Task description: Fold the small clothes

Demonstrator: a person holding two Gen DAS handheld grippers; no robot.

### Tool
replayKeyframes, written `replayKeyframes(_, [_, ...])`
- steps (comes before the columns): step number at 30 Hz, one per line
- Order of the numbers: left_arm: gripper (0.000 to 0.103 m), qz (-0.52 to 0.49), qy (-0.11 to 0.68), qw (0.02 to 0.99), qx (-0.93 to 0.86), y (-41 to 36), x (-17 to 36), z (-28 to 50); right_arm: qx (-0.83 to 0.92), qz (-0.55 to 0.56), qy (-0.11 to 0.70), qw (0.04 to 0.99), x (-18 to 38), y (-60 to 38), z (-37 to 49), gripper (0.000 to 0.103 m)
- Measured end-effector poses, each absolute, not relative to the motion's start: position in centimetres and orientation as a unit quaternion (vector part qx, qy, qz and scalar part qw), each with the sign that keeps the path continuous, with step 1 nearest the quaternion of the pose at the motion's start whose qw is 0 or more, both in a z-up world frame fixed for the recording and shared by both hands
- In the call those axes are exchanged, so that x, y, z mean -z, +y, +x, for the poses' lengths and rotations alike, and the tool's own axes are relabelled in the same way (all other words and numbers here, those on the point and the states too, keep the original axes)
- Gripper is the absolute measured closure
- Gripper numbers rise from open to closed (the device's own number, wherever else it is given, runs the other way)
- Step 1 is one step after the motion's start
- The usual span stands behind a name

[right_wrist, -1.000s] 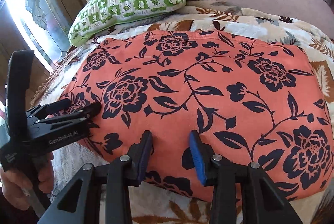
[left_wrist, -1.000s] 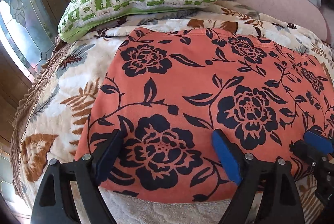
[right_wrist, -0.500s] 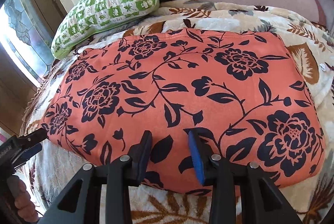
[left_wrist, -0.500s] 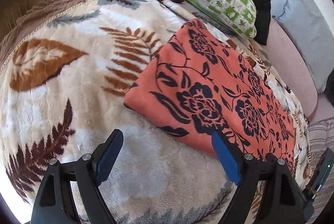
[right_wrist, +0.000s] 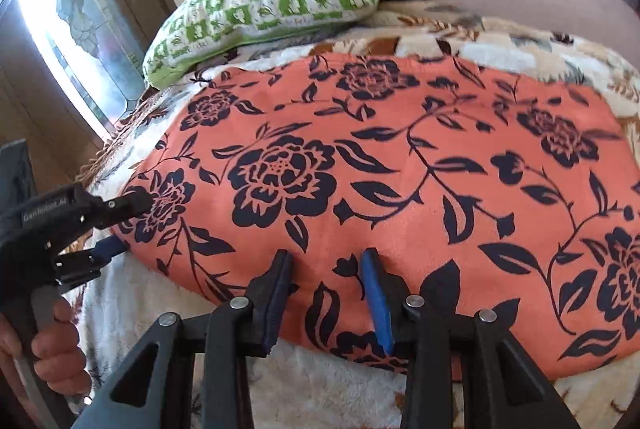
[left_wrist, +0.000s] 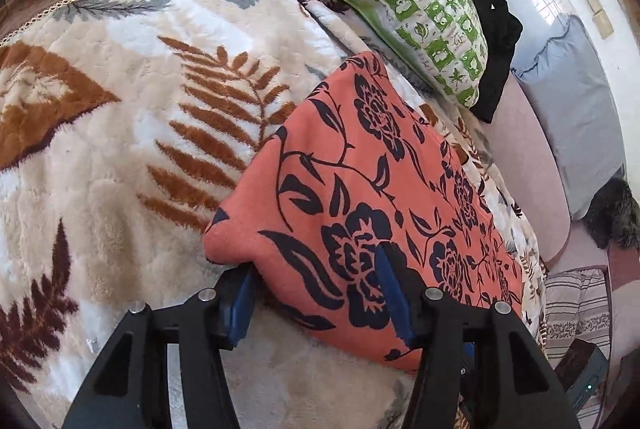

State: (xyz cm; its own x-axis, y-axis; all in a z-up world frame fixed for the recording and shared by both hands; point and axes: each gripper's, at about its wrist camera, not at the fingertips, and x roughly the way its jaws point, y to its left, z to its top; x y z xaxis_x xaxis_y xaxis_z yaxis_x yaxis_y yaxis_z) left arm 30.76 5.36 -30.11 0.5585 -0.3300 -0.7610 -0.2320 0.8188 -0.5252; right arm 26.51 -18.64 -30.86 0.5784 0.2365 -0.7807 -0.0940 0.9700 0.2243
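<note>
With the left tongs [left_wrist: 316, 293] just closing around the floral cloth's [left_wrist: 360, 197] corner and the right tongs [right_wrist: 326, 293] released above its edge, pinch both layers squarely before lifting.

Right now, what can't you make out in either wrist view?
- Left wrist view: whether the left gripper pinches the orange floral cloth; its corner covers one jaw.
- Right wrist view: the cloth's right edge is cut off by the frame; the green pillow is blurred.
- Right gripper: contact with the cloth is unclear.
</note>
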Motion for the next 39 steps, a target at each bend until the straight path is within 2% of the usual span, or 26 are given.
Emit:
replayKeyframes(3, [0.050,-0.301,0.456,0.837,0.032,5.0,29.8,31.0,-0.096,0.095,0.460,0.877,30.9,-19.1,26.7,0.063])
replayKeyframes(5, [0.074,-0.271,0.447,0.852,0.026,4.3,29.2,31.0,-0.103,0.112,0.462,0.874,31.1,-19.6,26.9,0.063])
replayKeyframes(6, [0.078,-0.258,0.440,0.860,0.027,4.0,28.7,31.0,-0.104,0.117,0.463,0.872,31.0,-19.7,26.9,0.063])
replayKeyframes(8, [0.079,-0.248,0.421,0.871,0.035,3.5,27.8,30.8,-0.105,0.117,0.463,0.872,31.1,-19.8,26.9,0.063])
replayKeyframes(10, [0.078,-0.244,0.409,0.878,0.040,3.2,27.2,30.7,-0.104,0.116,0.462,0.873,31.0,-19.7,26.9,0.063])
replayKeyframes(12, [0.072,-0.242,0.414,0.877,0.034,3.1,27.6,31.1,-0.107,0.117,0.462,0.873,31.0,-19.7,26.9,0.063])
replayKeyframes(14, [0.034,-0.253,0.441,0.861,0.030,3.1,29.0,31.8,-0.110,0.121,0.463,0.871,31.0,-19.8,26.9,0.063])
replayKeyframes(17, [0.036,-0.261,0.458,0.849,0.029,2.9,30.5,32.1,-0.112,0.124,0.462,0.871,31.1,-20.0,26.9,0.063])
replayKeyframes(18, [0.042,-0.252,0.452,0.856,0.026,2.7,30.3,32.0,-0.112,0.125,0.462,0.871,31.1,-20.0,26.9,0.063])
replayKeyframes(19, [0.064,-0.245,0.451,0.858,0.027,2.5,30.2,32.1,-0.112,0.125,0.462,0.871,31.1,-20.0,26.9,0.063])
replayKeyframes(20, [0.073,-0.243,0.450,0.859,0.025,2.5,30.1,32.1,-0.112,0.125,0.461,0.871,31.1,-19.9,26.8,0.063])
replayKeyframes(22, [0.077,-0.259,0.446,0.857,0.024,2.8,30.1,32.2,-0.113,0.127,0.460,0.871,31.1,-20.1,26.8,0.063])
replayKeyframes(24, [0.078,-0.262,0.443,0.857,0.020,2.8,29.9,32.1,-0.111,0.131,0.454,0.874,30.9,-20.1,26.6,0.064])
replayKeyframes(26, [0.077,-0.255,0.440,0.861,0.017,2.4,29.8,32.1,-0.107,0.135,0.435,0.884,30.2,-20.3,26.4,0.073])
replayKeyframes(27, [0.075,-0.255,0.441,0.860,0.016,2.4,29.8,32.2,-0.107,0.138,0.422,0.890,29.7,-20.4,26.2,0.074])
replayKeyframes(29, [0.047,-0.276,0.452,0.848,0.034,2.4,30.5,32.6,-0.107,0.144,0.405,0.897,29.0,-20.6,26.0,0.074])
replayKeyframes(31, [0.047,-0.279,0.455,0.845,0.041,2.1,31.0,32.8,-0.107,0.142,0.436,0.882,30.2,-20.5,26.8,0.074])
replayKeyframes(32, [0.055,-0.270,0.452,0.849,0.037,2.0,30.8,32.7,-0.110,0.142,0.466,0.867,31.5,-20.4,27.4,0.073])
replayKeyframes(34, [0.075,-0.252,0.447,0.858,0.029,1.6,30.4,32.8,-0.112,0.144,0.454,0.872,31.4,-20.6,27.3,0.073])
replayKeyframes(39, [0.082,-0.233,0.429,0.872,0.028,0.9,29.3,32.7,-0.125,0.226,0.468,0.845,31.3,-22.9,27.5,0.074])
